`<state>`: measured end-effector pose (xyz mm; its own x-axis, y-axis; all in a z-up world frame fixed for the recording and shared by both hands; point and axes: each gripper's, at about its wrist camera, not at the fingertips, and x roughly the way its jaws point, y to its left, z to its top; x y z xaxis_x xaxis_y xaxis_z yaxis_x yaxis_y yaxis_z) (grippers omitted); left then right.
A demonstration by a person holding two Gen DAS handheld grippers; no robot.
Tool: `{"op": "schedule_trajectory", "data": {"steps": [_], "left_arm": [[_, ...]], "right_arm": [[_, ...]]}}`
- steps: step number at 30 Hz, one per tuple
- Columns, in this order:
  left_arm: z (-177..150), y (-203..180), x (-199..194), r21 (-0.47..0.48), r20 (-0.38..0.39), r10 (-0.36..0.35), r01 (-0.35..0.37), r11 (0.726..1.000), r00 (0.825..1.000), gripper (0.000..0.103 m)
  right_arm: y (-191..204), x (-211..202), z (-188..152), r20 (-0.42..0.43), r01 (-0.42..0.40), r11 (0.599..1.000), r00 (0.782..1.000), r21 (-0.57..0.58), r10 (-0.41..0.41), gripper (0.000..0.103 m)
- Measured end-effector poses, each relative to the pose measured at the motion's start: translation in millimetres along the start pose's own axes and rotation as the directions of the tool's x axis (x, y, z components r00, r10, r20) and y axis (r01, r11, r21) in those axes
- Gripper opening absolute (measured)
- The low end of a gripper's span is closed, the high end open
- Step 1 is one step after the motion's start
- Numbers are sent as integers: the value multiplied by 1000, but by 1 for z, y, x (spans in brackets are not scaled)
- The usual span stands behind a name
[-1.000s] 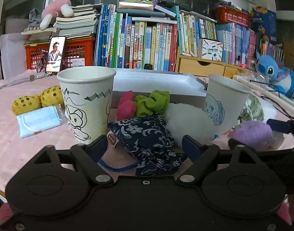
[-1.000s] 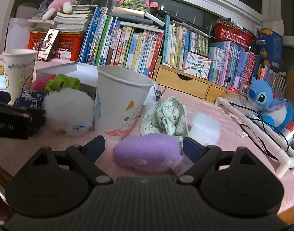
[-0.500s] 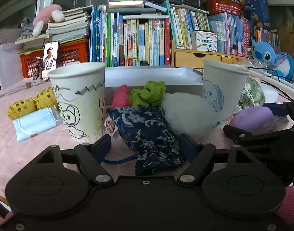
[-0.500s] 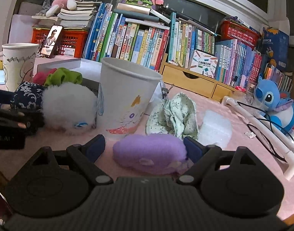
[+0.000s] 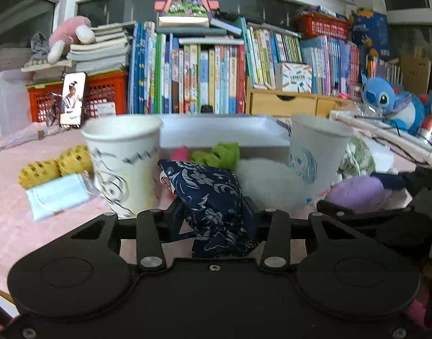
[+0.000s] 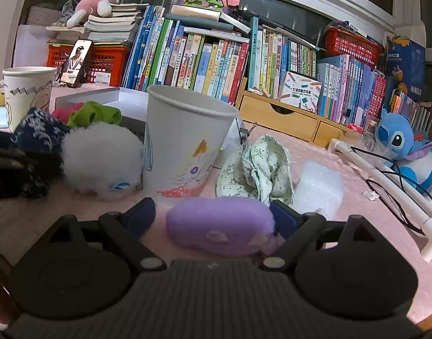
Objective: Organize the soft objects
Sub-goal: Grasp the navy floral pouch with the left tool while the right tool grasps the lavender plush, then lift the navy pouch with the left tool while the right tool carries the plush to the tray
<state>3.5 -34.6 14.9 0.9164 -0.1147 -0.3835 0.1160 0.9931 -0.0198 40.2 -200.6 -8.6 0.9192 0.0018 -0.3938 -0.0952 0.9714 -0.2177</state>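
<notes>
My left gripper (image 5: 213,212) is shut on a navy floral cloth pouch (image 5: 207,192), which stands between a paper cup with a black drawing (image 5: 122,166) and a white fluffy ball (image 5: 269,180). My right gripper (image 6: 213,217) is open, its blue fingertips (image 6: 141,214) either side of a purple plush lump (image 6: 218,226) lying on the pink tablecloth. A second paper cup (image 6: 184,144) stands just behind the lump. The lump also shows at the right of the left wrist view (image 5: 357,192). A green scrunchie (image 5: 218,155) and a pink soft item (image 5: 180,152) lie behind the pouch.
A white shallow box (image 5: 216,132) sits behind the cups. A crumpled green-patterned cloth (image 6: 258,166) and bubble wrap (image 6: 320,186) lie right of the second cup. Yellow balls (image 5: 54,161) and a face mask pack (image 5: 57,195) lie left. Books, a Stitch plush (image 6: 405,147) and white tubing (image 6: 385,180) stand behind.
My left gripper has closed in on the navy pouch and now squeezes it. My right gripper has stayed open around the purple lump, slightly closer to it.
</notes>
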Motion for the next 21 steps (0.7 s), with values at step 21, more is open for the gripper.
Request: {"op": "schedule_trajectory", "data": {"steps": [21], "left_arm": [[22,8,-23,-18,36,-43,44,999,998,40]], "right_arm": [[-11,-22,12,77,-2,994,997,109,-7,75]]}}
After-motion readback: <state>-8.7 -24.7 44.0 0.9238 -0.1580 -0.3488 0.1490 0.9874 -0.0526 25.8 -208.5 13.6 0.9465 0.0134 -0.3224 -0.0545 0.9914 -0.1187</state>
